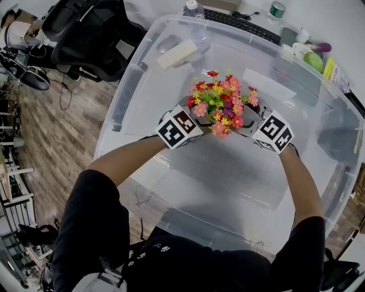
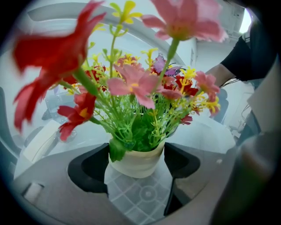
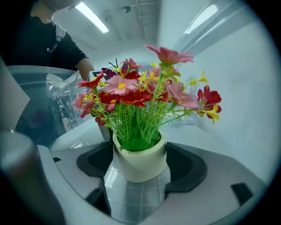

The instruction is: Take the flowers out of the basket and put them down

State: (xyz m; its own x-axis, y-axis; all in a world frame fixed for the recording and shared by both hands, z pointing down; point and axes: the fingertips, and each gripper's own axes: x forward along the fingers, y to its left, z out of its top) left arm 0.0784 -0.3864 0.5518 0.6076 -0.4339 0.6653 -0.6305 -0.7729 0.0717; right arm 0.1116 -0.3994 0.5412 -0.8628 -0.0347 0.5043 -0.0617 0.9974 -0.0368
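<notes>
A bunch of red, pink and yellow artificial flowers (image 1: 219, 105) stands upright in a small cream pot (image 2: 136, 160) on the bottom of a big clear plastic bin (image 1: 142, 68). My left gripper (image 1: 206, 121) comes in from the left, its dark pads flush on both sides of the pot. From the right, my right gripper (image 1: 240, 124) has its jaws standing wide on either side of the same pot (image 3: 140, 162), close to its walls. In the head view the blooms hide the pot and both sets of fingertips.
The bin's walls rise all round the pot. Beyond its far side lie a white block (image 1: 178, 52), a keyboard (image 1: 239, 23) and bottles (image 1: 193, 8). A black office chair (image 1: 91, 28) stands at the left over wooden floor (image 1: 51, 142).
</notes>
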